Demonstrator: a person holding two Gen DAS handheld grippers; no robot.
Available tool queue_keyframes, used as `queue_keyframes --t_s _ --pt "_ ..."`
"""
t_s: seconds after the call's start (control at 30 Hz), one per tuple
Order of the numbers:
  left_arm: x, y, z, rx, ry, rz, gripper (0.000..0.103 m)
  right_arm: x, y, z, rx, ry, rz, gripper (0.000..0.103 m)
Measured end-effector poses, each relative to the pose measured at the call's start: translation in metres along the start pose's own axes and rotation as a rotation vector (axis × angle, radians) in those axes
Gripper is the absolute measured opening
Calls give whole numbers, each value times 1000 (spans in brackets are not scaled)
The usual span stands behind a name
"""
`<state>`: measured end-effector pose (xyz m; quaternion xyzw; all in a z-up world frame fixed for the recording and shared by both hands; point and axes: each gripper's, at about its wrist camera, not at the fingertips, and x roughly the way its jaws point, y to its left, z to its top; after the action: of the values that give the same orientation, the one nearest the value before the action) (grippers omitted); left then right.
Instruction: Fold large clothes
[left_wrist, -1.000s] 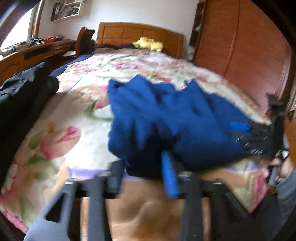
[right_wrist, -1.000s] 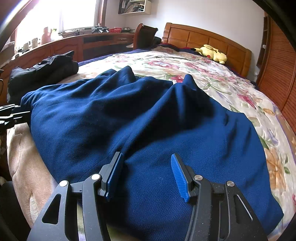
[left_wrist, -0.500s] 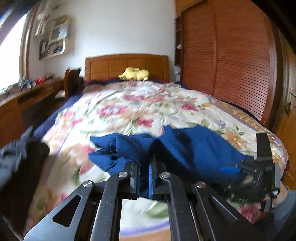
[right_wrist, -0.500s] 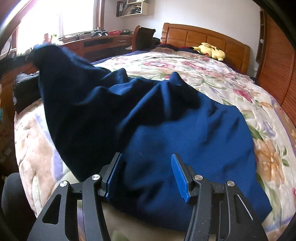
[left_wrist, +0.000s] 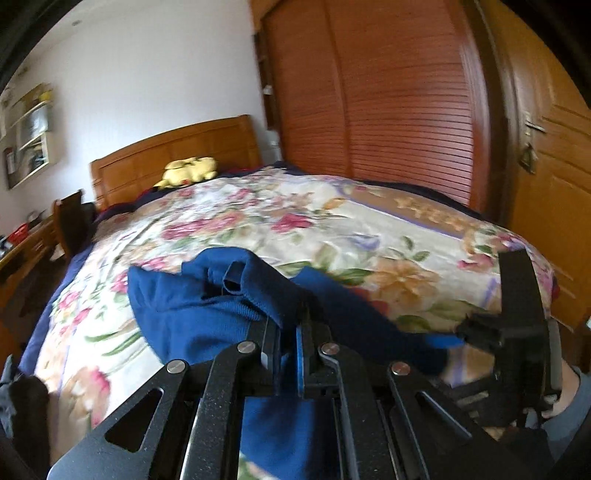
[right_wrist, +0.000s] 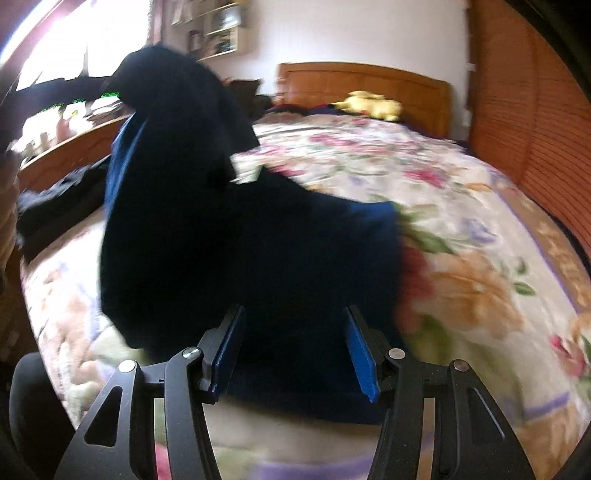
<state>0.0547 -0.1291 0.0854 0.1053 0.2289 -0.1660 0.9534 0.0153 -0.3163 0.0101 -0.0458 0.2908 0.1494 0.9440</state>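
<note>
— What had the claws got?
— The left gripper (left_wrist: 286, 354) was clamped on the blue garment (left_wrist: 192, 314), lifted above the bed's (left_wrist: 424, 236) foot edge; the right gripper (right_wrist: 295, 354) gaped, holding nothing.
— Step?
— Probably carrying the fold across; next, lay it flat.

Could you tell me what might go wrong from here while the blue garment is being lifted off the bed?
The left claw pinches only a bunched edge of the blue garment, so the cloth may slip out or fold crooked. The right claw is open around the lower part, so that end could drag across the floral bedspread and crease.
</note>
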Motion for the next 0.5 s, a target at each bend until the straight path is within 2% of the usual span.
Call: queue_keyframes --t_s 0.17,0.27,0.37,0.47,0.5 --pt "3 -36 -4 34 16 -106 6 -11 -37 -10 91 -29 -70 56" --pt "10 -43 -14 55 57 -109 7 -11 -46 -14 118 -33 -90 56" --pt "13 -35 -23 18 110 -111 12 -10 -44 -16 122 -31 -92 56" --pt "-1 -26 -33 -7 103 -118 23 -10 -41 -12 105 -39 -86 56" --pt "-9 -24 -36 -15 89 -122 35 -10 -39 -12 100 -43 -85 56"
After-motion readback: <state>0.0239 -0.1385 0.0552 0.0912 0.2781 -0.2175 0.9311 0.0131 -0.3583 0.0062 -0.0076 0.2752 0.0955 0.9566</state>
